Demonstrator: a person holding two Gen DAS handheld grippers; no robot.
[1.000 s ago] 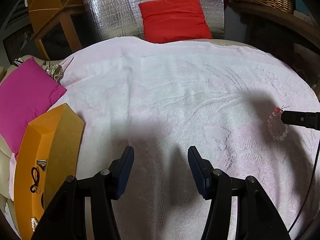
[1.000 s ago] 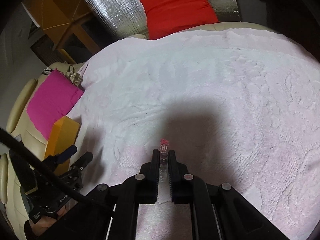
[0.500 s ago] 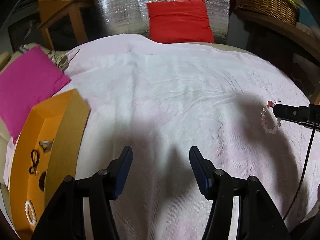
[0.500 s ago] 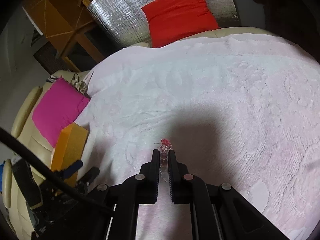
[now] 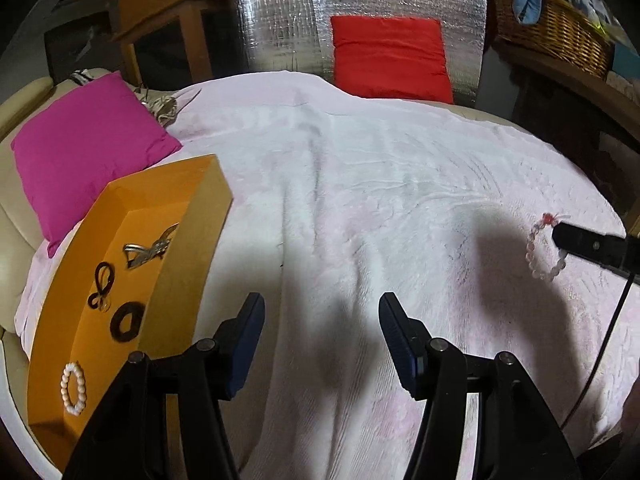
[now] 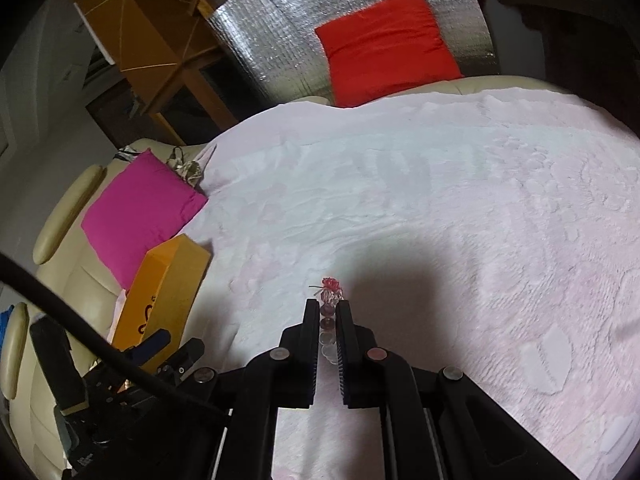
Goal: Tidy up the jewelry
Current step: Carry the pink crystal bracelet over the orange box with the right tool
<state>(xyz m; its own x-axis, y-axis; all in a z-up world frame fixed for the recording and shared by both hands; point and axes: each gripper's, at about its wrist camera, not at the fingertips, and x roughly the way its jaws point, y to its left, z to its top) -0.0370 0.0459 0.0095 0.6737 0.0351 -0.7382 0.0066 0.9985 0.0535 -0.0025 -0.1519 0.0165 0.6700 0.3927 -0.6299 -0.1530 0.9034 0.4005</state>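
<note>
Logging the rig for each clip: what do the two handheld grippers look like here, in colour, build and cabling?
Both are matte black plastic. The left gripper has dark blue ribbed pads on angled black fingers, joined by links with round silver pivot pins. The right gripper has long, narrow black fingers, ribbed on the inner faces, with similar round pins. A black cable trails from the right gripper. No sleeves are visible.
</note>
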